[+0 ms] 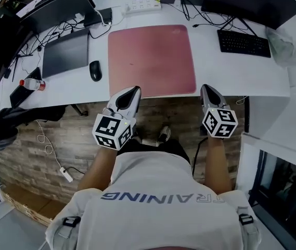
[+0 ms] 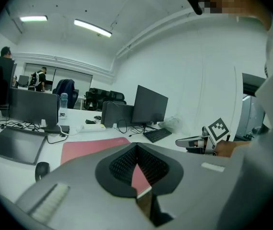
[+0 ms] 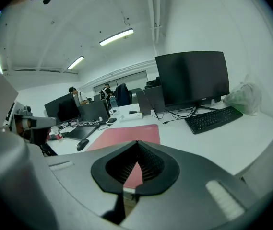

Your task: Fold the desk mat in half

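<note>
While a black computer mouse (image 1: 95,70) and a dark flat drawing tablet (image 1: 65,52) lie left of it and a black keyboard (image 1: 243,43) lies to its right, the pink rectangular desk mat (image 1: 152,60) lies flat and unfolded on the white counter (image 1: 241,73). Both forearms (image 1: 218,163) reach forward, the left tool (image 1: 135,90) at the mat's near left corner, the right tool (image 1: 205,88) just beside its near right corner. Each tool's jaws are pressed together, empty.

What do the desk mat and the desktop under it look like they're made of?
Desk mat: probably a soft fabric-faced pad; dull pink, matte, no glare, thin edge lying flat. Desktop: likely laminate or painted board; smooth plain white, crisp straight front edge.
</note>
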`<state>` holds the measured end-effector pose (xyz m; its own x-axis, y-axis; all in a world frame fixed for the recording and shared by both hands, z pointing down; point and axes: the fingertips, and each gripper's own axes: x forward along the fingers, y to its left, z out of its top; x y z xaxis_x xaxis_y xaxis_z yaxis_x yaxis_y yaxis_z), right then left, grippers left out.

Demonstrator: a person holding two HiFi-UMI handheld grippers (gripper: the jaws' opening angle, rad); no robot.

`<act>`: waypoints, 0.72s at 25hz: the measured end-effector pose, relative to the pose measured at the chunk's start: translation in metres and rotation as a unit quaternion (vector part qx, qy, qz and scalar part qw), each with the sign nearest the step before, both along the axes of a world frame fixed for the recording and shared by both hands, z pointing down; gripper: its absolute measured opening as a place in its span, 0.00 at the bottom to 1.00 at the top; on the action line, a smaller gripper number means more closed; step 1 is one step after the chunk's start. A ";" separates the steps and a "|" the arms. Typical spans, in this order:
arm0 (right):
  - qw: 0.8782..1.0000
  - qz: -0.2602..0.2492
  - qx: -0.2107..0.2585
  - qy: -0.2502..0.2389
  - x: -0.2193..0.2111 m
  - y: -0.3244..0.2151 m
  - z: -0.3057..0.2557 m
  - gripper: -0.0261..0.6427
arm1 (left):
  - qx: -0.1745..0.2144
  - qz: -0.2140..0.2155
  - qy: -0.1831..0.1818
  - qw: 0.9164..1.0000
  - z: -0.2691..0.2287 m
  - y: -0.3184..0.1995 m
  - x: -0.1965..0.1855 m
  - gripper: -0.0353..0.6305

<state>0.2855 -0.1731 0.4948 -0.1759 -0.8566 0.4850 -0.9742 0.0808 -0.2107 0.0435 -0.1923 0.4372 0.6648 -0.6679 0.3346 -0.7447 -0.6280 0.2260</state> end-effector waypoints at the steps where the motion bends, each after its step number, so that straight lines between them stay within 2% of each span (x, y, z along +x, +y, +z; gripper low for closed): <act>1: 1.000 0.005 -0.009 0.007 0.000 -0.002 0.004 0.06 | -0.002 0.006 0.001 1.000 0.001 -0.006 0.001 0.06; 3: 0.999 0.010 -0.027 0.018 0.002 -0.007 0.014 0.14 | -0.004 0.013 0.002 1.000 0.003 -0.017 0.001 0.06; 7: 0.996 0.019 -0.069 0.045 0.012 -0.012 0.041 0.21 | -0.011 0.013 -0.002 1.000 0.009 -0.031 -0.003 0.06; 10: 0.992 0.012 -0.118 0.053 0.020 -0.015 0.080 0.27 | -0.015 0.007 -0.006 1.000 0.016 -0.033 -0.003 0.06; 14: 0.982 0.001 -0.179 0.065 0.024 -0.016 0.133 0.28 | -0.030 -0.003 -0.017 0.999 0.028 -0.030 -0.008 0.06; 18: 0.974 -0.002 -0.217 0.063 0.028 -0.013 0.166 0.28 | -0.043 -0.016 -0.025 0.999 0.039 -0.029 -0.013 0.06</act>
<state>0.3133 -0.1864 0.6610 -0.0949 -0.5657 0.8191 -0.9943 0.0144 -0.1053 0.0306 -0.2211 0.4761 0.6240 -0.6564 0.4240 -0.7762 -0.5834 0.2391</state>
